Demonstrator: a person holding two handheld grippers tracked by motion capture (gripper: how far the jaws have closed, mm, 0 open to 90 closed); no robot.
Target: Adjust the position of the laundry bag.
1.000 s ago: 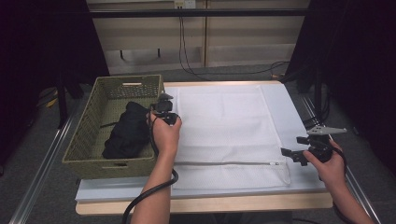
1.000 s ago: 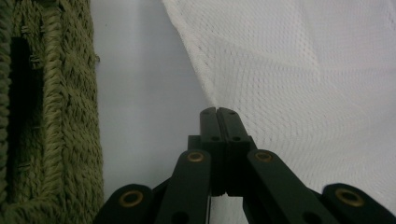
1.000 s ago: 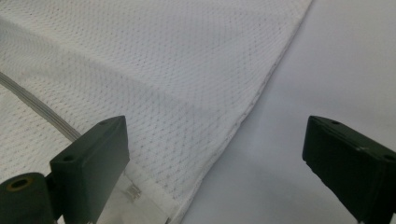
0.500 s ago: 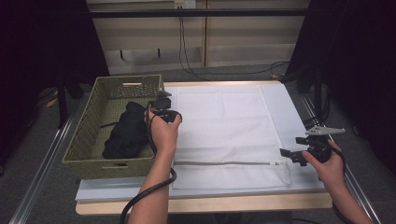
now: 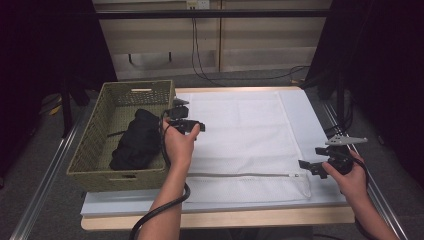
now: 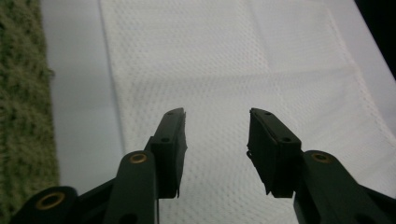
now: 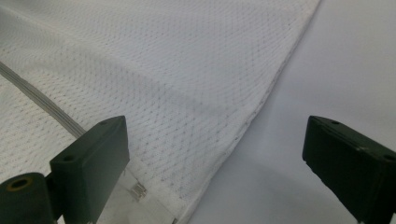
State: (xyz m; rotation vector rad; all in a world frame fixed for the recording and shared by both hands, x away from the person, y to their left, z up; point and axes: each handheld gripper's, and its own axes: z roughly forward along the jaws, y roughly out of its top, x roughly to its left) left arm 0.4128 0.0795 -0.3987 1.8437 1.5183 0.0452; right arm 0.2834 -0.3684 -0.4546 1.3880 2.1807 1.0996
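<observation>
A white mesh bag [image 5: 240, 130] lies flat on the table, its zipper [image 5: 240, 175] running along the near side. My left gripper [image 5: 182, 117] hovers over the bag's left edge beside the green woven basket [image 5: 90, 145]. Its jaws have just been opening, and in the left gripper view my left gripper [image 6: 216, 116] has nothing between its pads, only the mesh bag [image 6: 233, 60] below. My right gripper [image 5: 306, 167] sits at the bag's near right corner, by the zipper's end. In the right gripper view my right gripper [image 7: 217, 140] stands wide open over the bag's edge [image 7: 163, 70] and zipper [image 7: 42, 100].
A black garment [image 5: 137, 140] lies bundled in the basket at the table's left. The basket's wall [image 6: 23, 93] is close on the left gripper's left. Metal rails [image 5: 50, 170] run along both table sides. A cable trails from the left hand off the near edge.
The left gripper's jaws have gone from shut to open, and the hand has shifted slightly right, away from the basket. The right hand has kept still.
</observation>
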